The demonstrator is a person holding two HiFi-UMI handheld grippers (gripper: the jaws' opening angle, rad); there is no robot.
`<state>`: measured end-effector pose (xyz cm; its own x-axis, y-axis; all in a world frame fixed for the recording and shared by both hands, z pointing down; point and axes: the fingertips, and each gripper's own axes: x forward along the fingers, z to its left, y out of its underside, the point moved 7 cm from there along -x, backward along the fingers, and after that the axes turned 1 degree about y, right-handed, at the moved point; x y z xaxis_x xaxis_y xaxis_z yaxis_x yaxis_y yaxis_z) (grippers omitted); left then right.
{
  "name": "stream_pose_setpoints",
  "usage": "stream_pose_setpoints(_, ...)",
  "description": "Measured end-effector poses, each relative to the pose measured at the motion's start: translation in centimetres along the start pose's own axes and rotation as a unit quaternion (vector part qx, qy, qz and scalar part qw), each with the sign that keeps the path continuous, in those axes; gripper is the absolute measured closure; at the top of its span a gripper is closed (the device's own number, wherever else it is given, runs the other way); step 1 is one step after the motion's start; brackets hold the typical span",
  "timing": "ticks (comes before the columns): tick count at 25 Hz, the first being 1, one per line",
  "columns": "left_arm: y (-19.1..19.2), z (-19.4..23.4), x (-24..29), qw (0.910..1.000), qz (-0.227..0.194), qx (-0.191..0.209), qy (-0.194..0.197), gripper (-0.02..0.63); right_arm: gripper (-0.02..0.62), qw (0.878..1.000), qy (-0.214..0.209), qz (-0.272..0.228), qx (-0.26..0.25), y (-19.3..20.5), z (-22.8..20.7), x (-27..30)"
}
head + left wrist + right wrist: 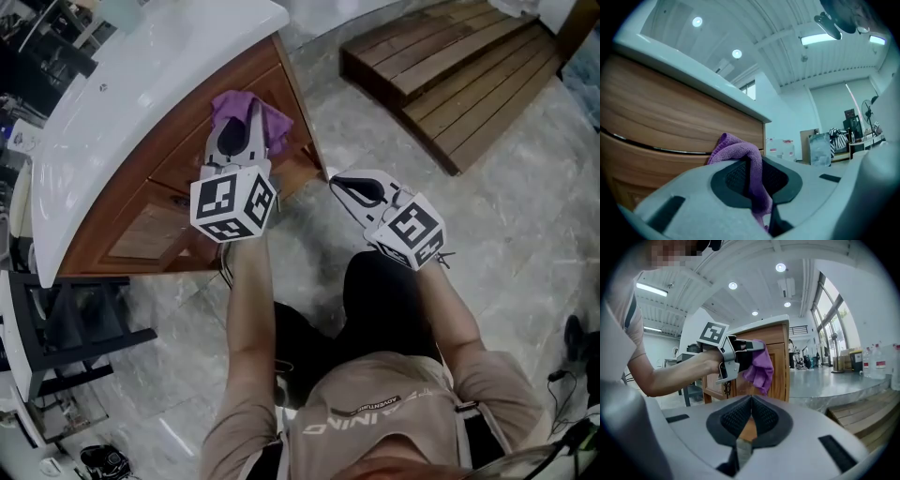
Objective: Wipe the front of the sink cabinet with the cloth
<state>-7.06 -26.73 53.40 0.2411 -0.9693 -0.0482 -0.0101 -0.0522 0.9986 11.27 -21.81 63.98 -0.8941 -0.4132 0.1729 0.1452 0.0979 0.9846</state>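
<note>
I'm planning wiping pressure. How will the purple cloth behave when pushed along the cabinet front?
Probably floppy: the purple cloth folds and droops from the left gripper, shut on it. Likely light, as a small pinch carries it. Its textured weave should drag rather than slide freely on the wooden cabinet front.

— Where does the head camera look from?
— From above the person (375, 412), steeply down; the sink cabinet (178, 187) lies far left.
— And the gripper cameras?
— The left gripper (251, 120) carries its camera hard against the cabinet front, tilted up at the ceiling (787, 51); the right gripper (349, 184) looks from farther off, leftwards; all three views share the cabinet; the right view catches the left gripper too.
</note>
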Motion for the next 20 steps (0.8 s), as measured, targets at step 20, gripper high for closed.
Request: stream_pose_setpoints(20,1.1,-5.7,6.7,0.9895,0.045,-0.025,0.135,0.569,0.583,0.999,0.049,0.017,0.009,1.0,-1.9,-4.9)
